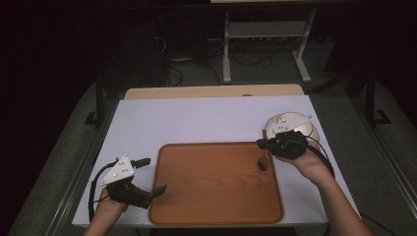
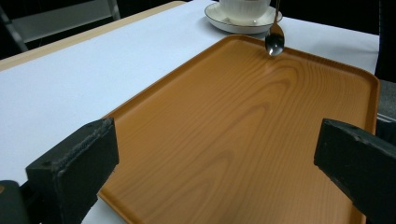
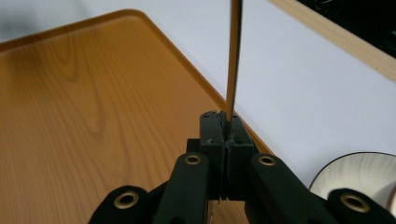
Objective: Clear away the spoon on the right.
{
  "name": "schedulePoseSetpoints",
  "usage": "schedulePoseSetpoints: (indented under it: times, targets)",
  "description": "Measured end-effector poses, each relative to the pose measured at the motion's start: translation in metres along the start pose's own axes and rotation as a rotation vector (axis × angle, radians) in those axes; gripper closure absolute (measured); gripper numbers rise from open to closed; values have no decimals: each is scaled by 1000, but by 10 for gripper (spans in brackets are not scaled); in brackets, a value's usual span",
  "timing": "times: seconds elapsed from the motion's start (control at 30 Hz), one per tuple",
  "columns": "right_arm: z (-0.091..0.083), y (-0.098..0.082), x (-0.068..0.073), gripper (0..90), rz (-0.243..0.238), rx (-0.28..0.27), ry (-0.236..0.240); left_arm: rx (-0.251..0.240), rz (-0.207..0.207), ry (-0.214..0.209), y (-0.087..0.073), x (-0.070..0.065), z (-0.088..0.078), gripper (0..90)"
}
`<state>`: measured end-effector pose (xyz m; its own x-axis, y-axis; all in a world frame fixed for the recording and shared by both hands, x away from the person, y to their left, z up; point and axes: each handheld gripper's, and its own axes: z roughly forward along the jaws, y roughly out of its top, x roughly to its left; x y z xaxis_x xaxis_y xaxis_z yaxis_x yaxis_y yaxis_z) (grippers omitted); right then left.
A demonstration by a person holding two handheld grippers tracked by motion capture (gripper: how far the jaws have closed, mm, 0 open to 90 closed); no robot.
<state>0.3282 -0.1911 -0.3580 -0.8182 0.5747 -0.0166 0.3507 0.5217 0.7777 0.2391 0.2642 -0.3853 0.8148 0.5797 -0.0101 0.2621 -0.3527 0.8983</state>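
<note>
From the high view, my right hand-held gripper (image 1: 265, 144) hangs over the far right corner of the wooden tray (image 1: 216, 206), its jaws pressed together on the handle of a spoon (image 1: 262, 163). The spoon points down, its bowl just above or at the tray surface near the right rim; I cannot tell whether it touches. Just behind my right hand sits a saucer (image 1: 311, 132) on the white table (image 1: 196, 120), partly hidden by the grey plate on top of the gripper. My left hand-held gripper (image 1: 155, 175) rests at the near left corner of the tray, jaws spread apart with nothing between them.

In the left gripper view, my two black jaws stand wide at the bottom corners, the tray (image 2: 224, 140) lying bare between them. At the far end of the tray the spoon (image 2: 274, 42) hangs upright, its shiny bowl low over the wood by the far rim. Behind it stands a white cup (image 2: 243, 8) on the saucer (image 2: 219, 21), just beyond the tray's edge on the table (image 2: 93, 70).

In the right gripper view, my jaws are clamped tight on the spoon handle (image 3: 233, 56), which runs straight up out of the grip. The tray (image 3: 93, 116) lies to the left, the table (image 3: 317, 93) to the right, and the saucer's rim (image 3: 355, 172) shows at the lower right corner.
</note>
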Motion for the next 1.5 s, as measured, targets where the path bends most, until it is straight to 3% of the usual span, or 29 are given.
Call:
schedulePoseSetpoints:
  times: [0.23, 0.73, 1.5]
  targets:
    - [9, -1, 4, 880, -17, 31, 13, -1, 0, 0, 0, 0, 0, 0]
    - [30, 2, 8, 875, -29, 20, 32, 3, -4, 6, 0, 1, 0, 0]
    - [75, -7, 35, 859, -119, 179, 124, 5, -4, 6, 0, 1, 0, 0]
